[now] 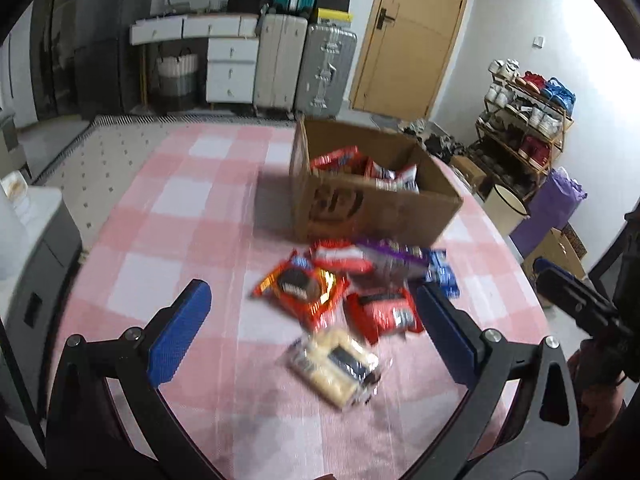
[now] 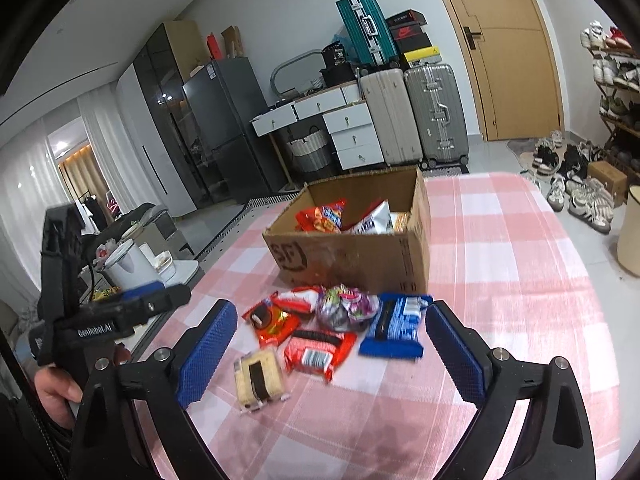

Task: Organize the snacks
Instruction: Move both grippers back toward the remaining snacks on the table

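An open cardboard box stands on the pink checked table and holds several snack packs. In front of it lies a loose pile: an orange-red cookie pack, a red pack, a clear pack of pale wafers, a purple pack and a blue pack. My left gripper is open and empty above the pile. My right gripper is open and empty above the pile too.
The pink checked tablecloth covers the table. The other gripper shows at the right edge of the left wrist view and the left of the right wrist view. Suitcases, drawers, a door and a shoe rack stand behind.
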Motion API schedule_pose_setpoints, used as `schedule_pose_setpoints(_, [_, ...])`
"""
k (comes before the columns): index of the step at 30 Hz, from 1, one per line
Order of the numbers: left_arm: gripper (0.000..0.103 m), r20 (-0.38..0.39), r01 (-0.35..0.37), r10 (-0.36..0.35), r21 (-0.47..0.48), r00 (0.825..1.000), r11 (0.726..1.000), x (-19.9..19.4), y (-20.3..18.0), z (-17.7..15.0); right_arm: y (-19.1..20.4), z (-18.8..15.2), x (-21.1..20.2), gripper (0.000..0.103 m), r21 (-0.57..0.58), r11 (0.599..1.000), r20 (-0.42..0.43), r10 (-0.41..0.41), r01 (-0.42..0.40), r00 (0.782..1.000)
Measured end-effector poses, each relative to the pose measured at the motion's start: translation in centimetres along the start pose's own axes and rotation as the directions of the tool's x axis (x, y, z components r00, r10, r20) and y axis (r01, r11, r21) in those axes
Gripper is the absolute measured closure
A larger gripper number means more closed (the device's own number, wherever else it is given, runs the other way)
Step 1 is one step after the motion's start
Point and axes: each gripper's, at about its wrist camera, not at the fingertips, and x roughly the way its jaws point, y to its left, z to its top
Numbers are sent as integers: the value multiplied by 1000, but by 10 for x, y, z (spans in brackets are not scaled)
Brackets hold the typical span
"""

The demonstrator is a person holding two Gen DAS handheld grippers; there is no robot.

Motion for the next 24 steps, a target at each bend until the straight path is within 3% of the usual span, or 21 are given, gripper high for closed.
schedule_pose_setpoints(6, [1, -64, 40, -35, 78, 997, 996, 23, -9, -32, -6, -19, 5, 6, 11, 1000, -28, 4, -4, 1000])
schedule_pose_setpoints(14, [1, -147, 82, -62, 135, 987, 987, 56, -17, -44, -9, -31, 12, 6, 30, 999, -52, 21, -19, 998])
schedule_pose_setpoints(19, [1, -187, 83, -56, 139, 981, 987, 75, -16, -49, -13, -34, 14, 6, 37, 999, -59, 24, -22, 998])
schedule_pose_setpoints(24, [2, -208, 58, -10, 225, 978, 973, 96, -24, -55, -19, -38, 21, 6, 46, 999, -76, 25, -22, 997])
